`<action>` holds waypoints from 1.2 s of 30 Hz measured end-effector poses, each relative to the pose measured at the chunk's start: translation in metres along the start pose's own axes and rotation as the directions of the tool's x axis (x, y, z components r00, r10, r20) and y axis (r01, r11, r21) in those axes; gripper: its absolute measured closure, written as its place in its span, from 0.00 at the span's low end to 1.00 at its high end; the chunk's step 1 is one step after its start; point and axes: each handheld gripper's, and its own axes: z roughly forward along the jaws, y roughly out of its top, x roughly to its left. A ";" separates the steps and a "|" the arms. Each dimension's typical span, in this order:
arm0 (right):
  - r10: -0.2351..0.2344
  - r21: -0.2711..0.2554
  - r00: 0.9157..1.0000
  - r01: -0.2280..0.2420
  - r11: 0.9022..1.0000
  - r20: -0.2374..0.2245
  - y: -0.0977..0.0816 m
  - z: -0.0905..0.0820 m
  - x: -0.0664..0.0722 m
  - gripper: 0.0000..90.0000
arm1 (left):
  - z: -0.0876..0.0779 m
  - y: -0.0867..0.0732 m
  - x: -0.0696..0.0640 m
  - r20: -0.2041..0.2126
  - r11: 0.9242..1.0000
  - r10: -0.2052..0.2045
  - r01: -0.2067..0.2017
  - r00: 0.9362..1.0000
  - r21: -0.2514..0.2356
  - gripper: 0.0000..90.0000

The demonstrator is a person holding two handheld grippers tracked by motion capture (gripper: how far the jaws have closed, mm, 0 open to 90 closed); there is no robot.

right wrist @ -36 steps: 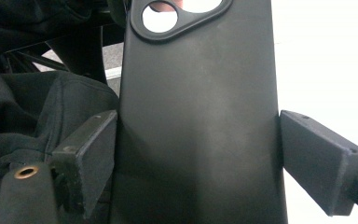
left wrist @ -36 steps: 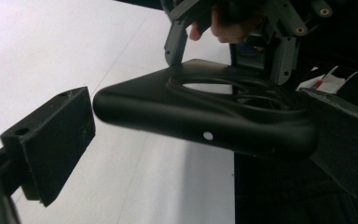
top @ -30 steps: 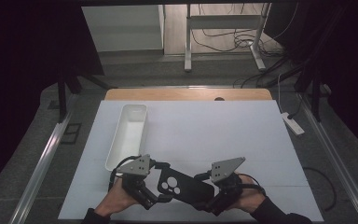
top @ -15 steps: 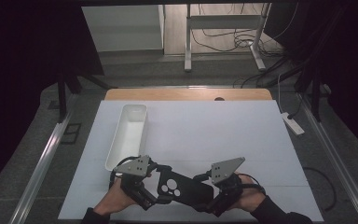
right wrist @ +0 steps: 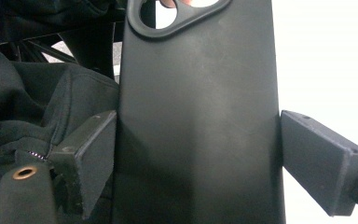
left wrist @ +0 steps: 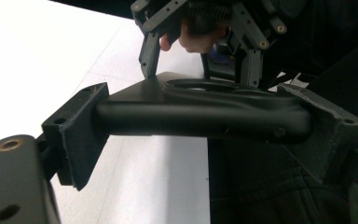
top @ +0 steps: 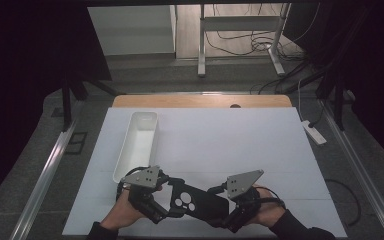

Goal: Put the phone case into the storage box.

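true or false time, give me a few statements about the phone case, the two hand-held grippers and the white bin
1. The black phone case is held between both hand-held grippers. True.
2. The white bin holds the phone case. False: the bin looks empty; the case is in front of it, between the grippers.
3. The right hand-held gripper clamps the case across its width. True.
4. The left hand-held gripper grips the plain end. False: it holds the camera-cutout end.
5. The bin lies tipped over. False: it stands open side up.

One black phone case, one white tray, two claws: left claw, right claw.
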 end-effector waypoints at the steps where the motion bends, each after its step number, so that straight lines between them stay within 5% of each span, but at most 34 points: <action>1: 0.001 0.000 1.000 -0.001 1.000 0.000 0.000 0.000 0.000 0.16 | 0.000 0.000 0.000 -0.001 1.000 0.000 0.000 1.000 0.002 0.17; 19: -0.002 -0.002 1.000 0.002 1.000 0.015 0.000 -0.001 -0.001 0.15 | 0.000 0.003 0.001 -0.008 0.999 -0.033 0.033 0.999 0.005 0.18; 36: 0.041 0.019 0.990 -0.044 0.999 0.133 0.002 -0.004 -0.001 0.00 | -0.003 0.005 0.006 -0.083 0.995 -0.087 0.090 0.993 0.033 0.18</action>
